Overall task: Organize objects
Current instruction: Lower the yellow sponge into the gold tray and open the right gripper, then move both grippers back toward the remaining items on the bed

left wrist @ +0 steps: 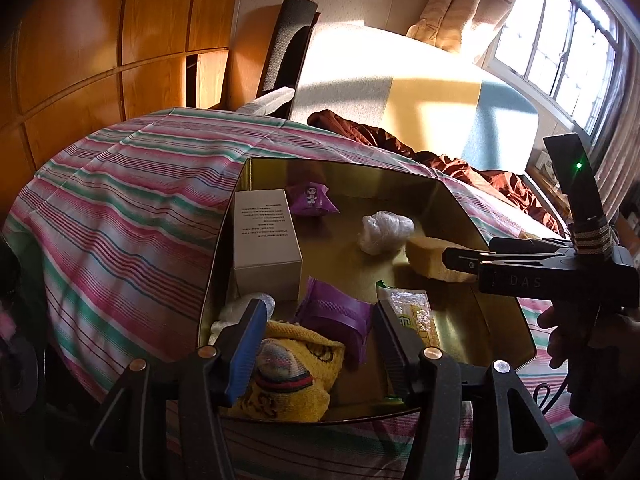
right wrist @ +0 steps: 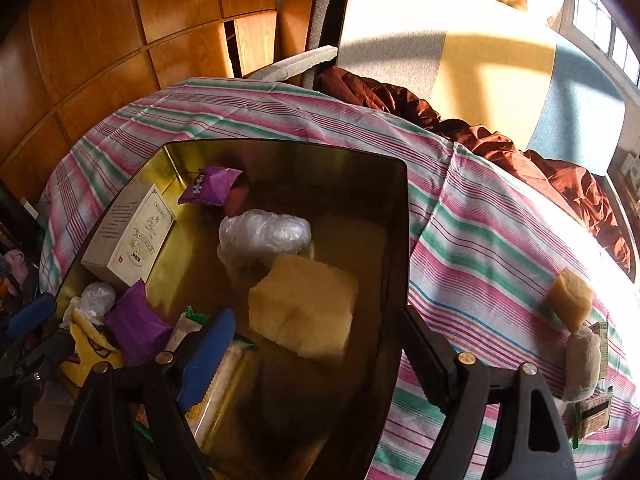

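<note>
A gold tin tray (left wrist: 460, 332) (right wrist: 392, 208) lies on a striped cloth. It holds a white box (left wrist: 266, 240) (right wrist: 130, 236), purple packets (left wrist: 336, 316) (right wrist: 138, 326), a clear plastic wad (left wrist: 386, 228) (right wrist: 264, 234), a yellow sponge (left wrist: 428, 258) (right wrist: 304, 304), a yellow cloth with a striped sock (left wrist: 294, 376) and a long snack packet (left wrist: 414, 314). My left gripper (left wrist: 318, 340) is open above the yellow cloth and purple packet. My right gripper (right wrist: 316, 356) is open just above the sponge; it also shows in the left wrist view (left wrist: 464, 260).
On the cloth right of the tray lie a second sponge (right wrist: 570, 298), a pale roll (right wrist: 582, 364) and a small packet (right wrist: 594, 412). A brown garment (left wrist: 400, 136) and a cushioned chair (left wrist: 400, 80) stand behind. Wooden cabinets are on the left.
</note>
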The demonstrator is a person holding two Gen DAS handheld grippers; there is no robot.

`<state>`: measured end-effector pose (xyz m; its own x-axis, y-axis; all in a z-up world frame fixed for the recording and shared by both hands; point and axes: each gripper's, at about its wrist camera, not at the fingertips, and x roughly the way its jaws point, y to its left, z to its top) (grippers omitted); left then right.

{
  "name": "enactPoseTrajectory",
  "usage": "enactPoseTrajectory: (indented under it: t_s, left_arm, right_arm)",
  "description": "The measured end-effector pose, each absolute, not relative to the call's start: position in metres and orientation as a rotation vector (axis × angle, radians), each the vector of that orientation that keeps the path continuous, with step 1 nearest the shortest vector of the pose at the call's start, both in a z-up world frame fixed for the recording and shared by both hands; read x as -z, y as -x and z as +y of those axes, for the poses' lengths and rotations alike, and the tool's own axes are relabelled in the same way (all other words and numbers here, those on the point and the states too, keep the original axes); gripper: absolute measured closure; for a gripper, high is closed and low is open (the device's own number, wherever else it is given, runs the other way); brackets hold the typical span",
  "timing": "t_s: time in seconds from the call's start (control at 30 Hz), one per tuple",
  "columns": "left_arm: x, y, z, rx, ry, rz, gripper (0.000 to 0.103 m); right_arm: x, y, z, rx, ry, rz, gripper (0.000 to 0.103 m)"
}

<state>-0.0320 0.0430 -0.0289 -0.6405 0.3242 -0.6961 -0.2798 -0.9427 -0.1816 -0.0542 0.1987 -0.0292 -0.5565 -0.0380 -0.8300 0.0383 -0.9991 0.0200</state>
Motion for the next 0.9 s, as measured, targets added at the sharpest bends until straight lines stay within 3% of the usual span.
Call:
enactPoseTrajectory:
  t_s: [0.67, 0.9]
  left_arm:
    - [0.014, 0.019, 0.075, -2.552, 1.048, 0.065, 0.04]
    - [0.005, 0.013, 0.093, -2.533, 1.007, 0.128, 0.039]
  right_arm:
    - [0.005, -0.025, 0.34, 3.016, -1.536, -0.059, 0.019]
    - [0.002, -0.054, 0.424, 3.226, -1.556, -0.224, 0.019]
